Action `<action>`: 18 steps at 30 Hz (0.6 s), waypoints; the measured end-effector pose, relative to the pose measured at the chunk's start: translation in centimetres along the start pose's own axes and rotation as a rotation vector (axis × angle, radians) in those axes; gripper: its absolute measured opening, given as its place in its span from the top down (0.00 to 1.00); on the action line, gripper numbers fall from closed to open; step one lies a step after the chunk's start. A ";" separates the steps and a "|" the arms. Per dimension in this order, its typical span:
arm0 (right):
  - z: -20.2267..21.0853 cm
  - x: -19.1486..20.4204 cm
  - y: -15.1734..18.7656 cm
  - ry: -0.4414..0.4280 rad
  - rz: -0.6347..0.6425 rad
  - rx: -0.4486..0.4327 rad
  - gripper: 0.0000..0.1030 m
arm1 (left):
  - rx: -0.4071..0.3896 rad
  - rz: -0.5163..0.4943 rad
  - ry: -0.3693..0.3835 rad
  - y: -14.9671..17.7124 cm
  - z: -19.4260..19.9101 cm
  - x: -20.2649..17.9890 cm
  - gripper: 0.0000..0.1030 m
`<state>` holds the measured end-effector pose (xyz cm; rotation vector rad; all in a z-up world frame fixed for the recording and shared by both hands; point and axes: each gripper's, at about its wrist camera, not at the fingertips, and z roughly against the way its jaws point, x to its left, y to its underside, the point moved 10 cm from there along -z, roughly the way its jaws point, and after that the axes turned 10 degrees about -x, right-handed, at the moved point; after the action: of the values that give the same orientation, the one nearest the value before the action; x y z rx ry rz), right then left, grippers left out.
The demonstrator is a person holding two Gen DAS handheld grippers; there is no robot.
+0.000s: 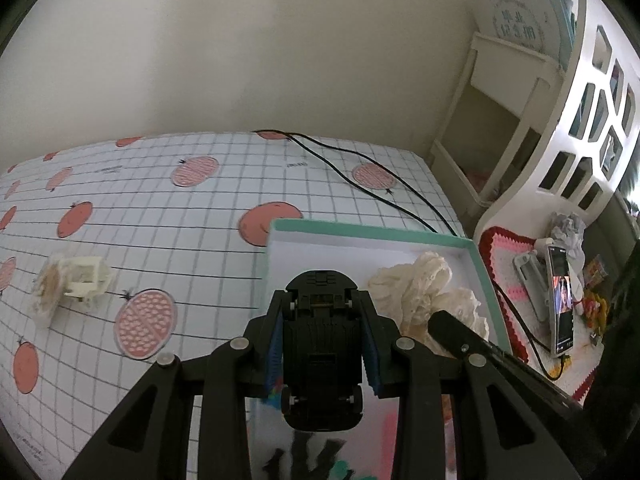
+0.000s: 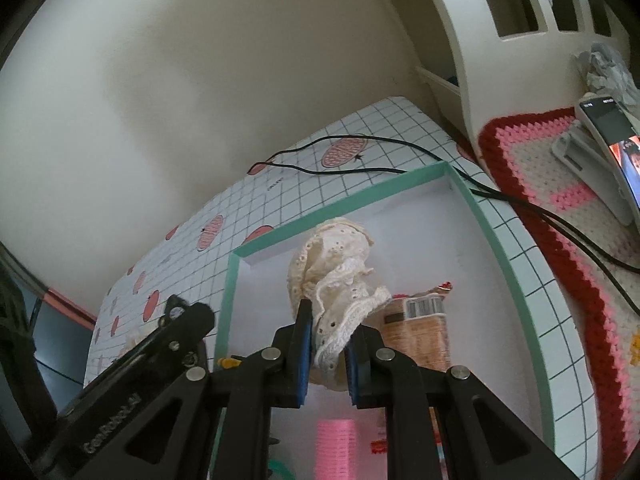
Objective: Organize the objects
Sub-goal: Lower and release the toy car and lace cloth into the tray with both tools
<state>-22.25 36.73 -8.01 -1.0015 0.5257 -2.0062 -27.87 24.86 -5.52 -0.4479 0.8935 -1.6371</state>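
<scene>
The left tool [image 1: 323, 320] is clamped on a black toy car [image 1: 320, 344], its blue pads pressing the car's flanks, underside toward the camera, held above the near left part of the teal-rimmed box [image 1: 478, 264]. The car looks rigid, light and smooth-sided; the wheels could roll or slip, so the flat body sides between the axles seem the safest hold.

The right tool [image 2: 326, 352] is closed on a cream lace cloth [image 2: 336, 276], pinching a bunched lower fold over the box's white floor. The cloth is soft and limp; it will sag and drape, and its eyelet trim may snag on the pads.

In the box near the cloth lie a brown barcoded packet [image 2: 416, 328] and a pink ridged item [image 2: 335, 444], which crowd the landing space. On the gridded fruit-print surface [image 1: 192, 240], well left of the box, sits a white plastic toy [image 1: 76, 284]. A black cable [image 1: 360, 176] runs just past the box's far corner toward a propped phone [image 1: 560, 300] on a crocheted mat [image 2: 532, 168].
</scene>
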 end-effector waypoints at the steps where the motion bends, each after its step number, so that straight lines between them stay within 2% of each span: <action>1: 0.0 -0.2 0.0 0.004 0.000 0.002 0.85 | 0.007 -0.009 0.004 0.1 -0.4 -0.5 0.66; 18: -0.6 -1.9 1.3 0.060 0.041 0.067 0.84 | 0.095 -0.016 0.012 2.0 -3.4 -1.7 0.66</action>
<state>-21.41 37.57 -10.07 -0.8859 0.5034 -2.0087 -28.45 27.42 -8.90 -0.3805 0.8188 -1.6904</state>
